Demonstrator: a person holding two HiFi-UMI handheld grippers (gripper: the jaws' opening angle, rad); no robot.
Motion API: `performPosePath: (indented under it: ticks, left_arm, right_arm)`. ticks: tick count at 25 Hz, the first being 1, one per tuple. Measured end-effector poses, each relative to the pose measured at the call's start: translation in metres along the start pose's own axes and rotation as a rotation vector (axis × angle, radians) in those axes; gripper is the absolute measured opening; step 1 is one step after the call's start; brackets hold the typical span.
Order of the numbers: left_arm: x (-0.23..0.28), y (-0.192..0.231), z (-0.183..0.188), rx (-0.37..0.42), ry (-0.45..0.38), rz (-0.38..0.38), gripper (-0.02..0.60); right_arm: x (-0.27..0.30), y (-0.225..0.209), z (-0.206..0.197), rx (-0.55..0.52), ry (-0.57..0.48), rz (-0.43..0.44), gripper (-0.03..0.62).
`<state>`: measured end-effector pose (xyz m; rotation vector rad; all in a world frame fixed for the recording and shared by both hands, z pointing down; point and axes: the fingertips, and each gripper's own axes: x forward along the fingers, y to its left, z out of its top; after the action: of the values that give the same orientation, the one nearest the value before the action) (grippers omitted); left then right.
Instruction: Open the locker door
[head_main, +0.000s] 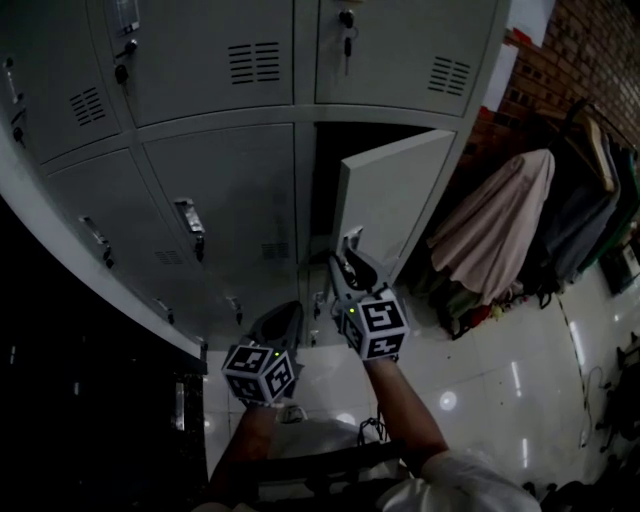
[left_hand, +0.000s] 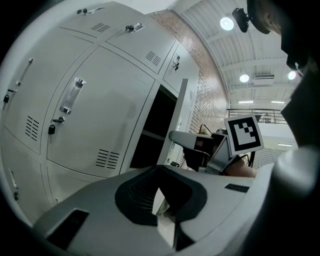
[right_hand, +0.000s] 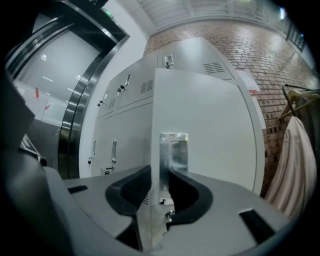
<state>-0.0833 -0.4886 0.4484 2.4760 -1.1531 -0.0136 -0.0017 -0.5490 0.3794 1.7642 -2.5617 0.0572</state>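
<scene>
The grey locker door (head_main: 392, 198) stands partly swung out from its dark compartment (head_main: 325, 180). My right gripper (head_main: 350, 258) reaches up to its free edge, by the metal handle (right_hand: 174, 149). In the right gripper view the door's (right_hand: 205, 115) edge runs between the jaws of the right gripper (right_hand: 160, 186); one pad lies on the inner face, the other against the handle side. My left gripper (head_main: 276, 325) hangs lower and to the left, apart from the door, shut with nothing in it (left_hand: 159, 201). The left gripper view shows the open door (left_hand: 181, 107) and the right gripper (left_hand: 192, 141) at it.
Closed lockers (head_main: 225, 205) with handles and keys fill the wall to the left and above. Coats hang on a rack (head_main: 500, 235) at the right, before a brick wall (head_main: 590, 50). A dark metal frame (right_hand: 75, 100) stands at the far left. The floor (head_main: 500, 380) below is glossy.
</scene>
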Motion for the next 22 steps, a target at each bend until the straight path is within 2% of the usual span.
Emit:
performPosePath:
  ticks: [6, 14, 22]
  left_arm:
    - [0.004, -0.032, -0.011, 0.001, -0.001, -0.035, 0.000]
    - [0.003, -0.074, -0.029, 0.008, 0.038, -0.051, 0.000]
    - [0.014, -0.126, -0.053, 0.010, 0.059, -0.124, 0.000]
  right_arm:
    - [-0.036, -0.008, -0.003, 0.031, -0.003, 0.047, 0.138]
    - [-0.086, -0.023, -0.001, -0.020, -0.002, -0.006, 0.147]
    - [-0.145, -0.056, -0.004, -0.004, 0.009, -0.035, 0.126]
